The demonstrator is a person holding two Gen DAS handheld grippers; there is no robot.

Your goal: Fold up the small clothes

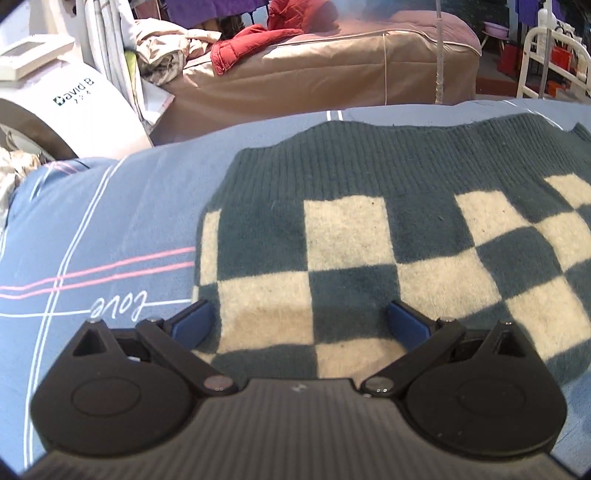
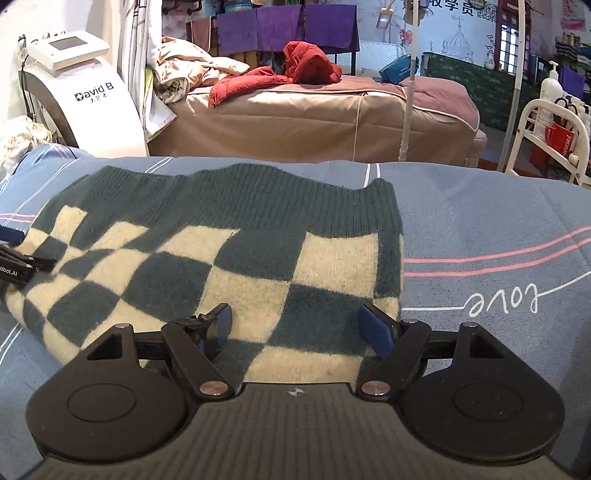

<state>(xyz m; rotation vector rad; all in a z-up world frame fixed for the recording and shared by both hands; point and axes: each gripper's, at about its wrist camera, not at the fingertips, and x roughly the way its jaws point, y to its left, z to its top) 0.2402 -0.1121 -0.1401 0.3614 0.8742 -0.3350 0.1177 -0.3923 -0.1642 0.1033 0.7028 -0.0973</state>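
A: Checkered sweater (image 1: 369,236), left wrist view?
B: Lies flat on the blue bedsheet (image 1: 110,221). Left gripper (image 1: 299,325) spread wide, holding nothing, its blue pads (image 1: 192,325) over the sweater's near left edge.

A: Right wrist view?
B: Sweater (image 2: 221,251) folded, ribbed hem at the far side. Right gripper (image 2: 295,328) likewise released, over the near right corner. Left gripper (image 2: 18,258) at the frame's left edge, beside the sweater.

Beauty or massage salon, lived-in. Treatment bed (image 2: 314,114) with fitted tan cover across the room; red jacket (image 2: 288,74) and bedding (image 2: 184,70) heaped on it. White floor-standing machine (image 2: 88,96) with a screen, marked "David B". Purple towels (image 2: 284,27) hung on a rail. Pump bottle (image 2: 550,88) on white trolley (image 2: 532,122). Printed poster (image 2: 458,33) on far wall.
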